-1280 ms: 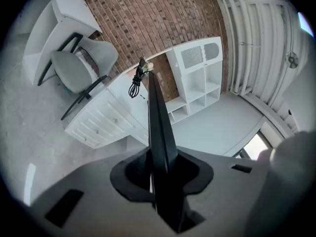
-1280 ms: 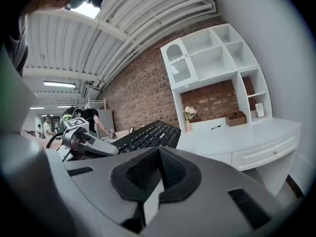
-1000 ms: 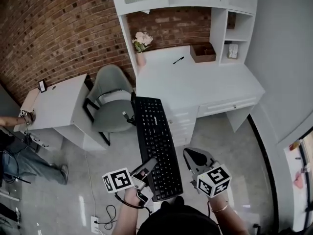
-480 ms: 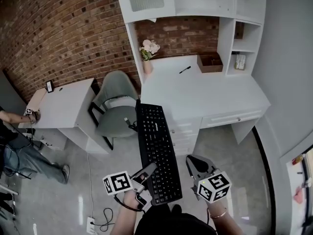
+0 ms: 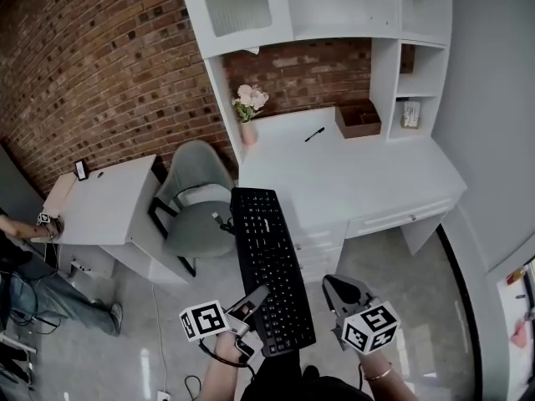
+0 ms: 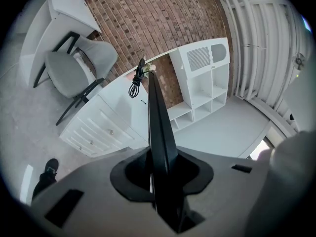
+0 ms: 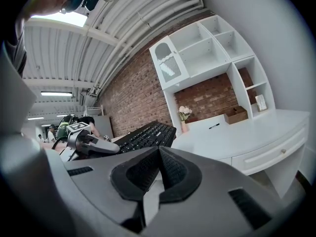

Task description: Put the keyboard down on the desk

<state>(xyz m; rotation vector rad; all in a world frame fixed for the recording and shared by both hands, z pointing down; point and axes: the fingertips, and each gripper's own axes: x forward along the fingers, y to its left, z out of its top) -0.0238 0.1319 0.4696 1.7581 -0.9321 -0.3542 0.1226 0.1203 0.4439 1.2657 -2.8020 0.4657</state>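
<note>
Two grippers are in your hands, and only the left gripper carries anything. Its jaws are clamped on the near left edge of the black keyboard; in the left gripper view you see the board edge-on, wedged between the two dark pads and running straight away from you. You hold the keyboard up in the air, lengthwise, keys facing up, with its near end just in front of your body and its far end pointing at the front left corner of the white desk. It is not yet lying on the desk top. A short black cable hangs coiled from the far left corner of the keyboard.

Your right gripper hangs just to the right of the keyboard's near end, apart from it. Its jaws are together at the tips with nothing between them, as the right gripper view shows.

On the desk top, well back from the front edge, lie a black pen and a brown box, with a vase of pale flowers at the back left corner against the brick wall. A grey-green chair stands left of the desk, between it and a small white table
</note>
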